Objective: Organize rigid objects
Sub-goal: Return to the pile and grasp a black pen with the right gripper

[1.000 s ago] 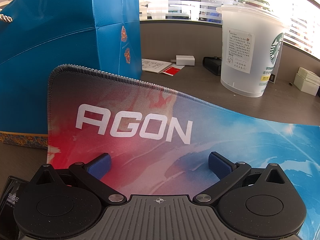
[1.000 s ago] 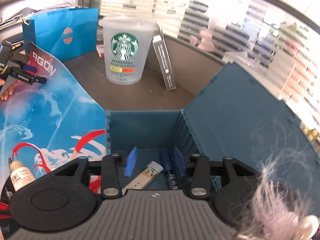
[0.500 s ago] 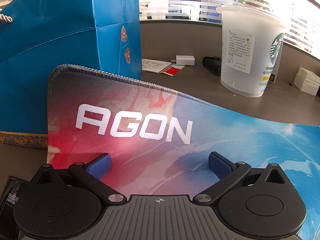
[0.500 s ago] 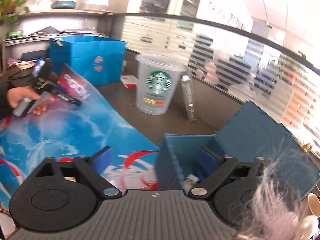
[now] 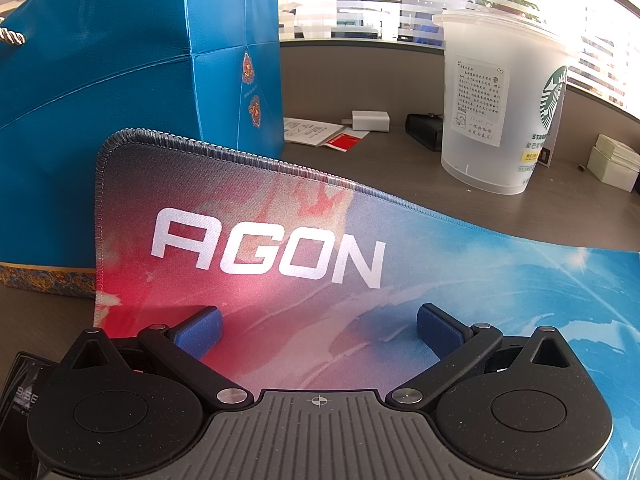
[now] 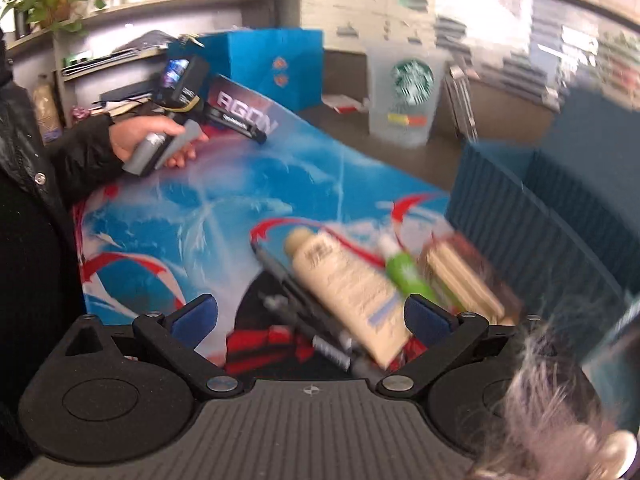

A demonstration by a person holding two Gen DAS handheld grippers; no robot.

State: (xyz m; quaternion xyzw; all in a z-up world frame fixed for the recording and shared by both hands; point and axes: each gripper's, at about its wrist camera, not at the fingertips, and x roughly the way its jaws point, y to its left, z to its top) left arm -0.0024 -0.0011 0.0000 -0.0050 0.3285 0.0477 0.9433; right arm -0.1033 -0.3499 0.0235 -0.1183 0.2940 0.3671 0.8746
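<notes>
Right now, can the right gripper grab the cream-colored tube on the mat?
Probably yes. The right gripper is open and empty, and the cream tube lies uncovered on the mat just ahead of it. Only a dark pen and a green bottle crowd its sides.

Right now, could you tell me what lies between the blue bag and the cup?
In the left wrist view, a white charger, papers and a black box lie between blue bag and cup.

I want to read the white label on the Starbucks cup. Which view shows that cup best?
The left wrist view: the Starbucks cup stands sharp on the desk, its white label facing the camera. In the right wrist view the cup is farther off and motion-blurred, showing only its green logo.
</notes>
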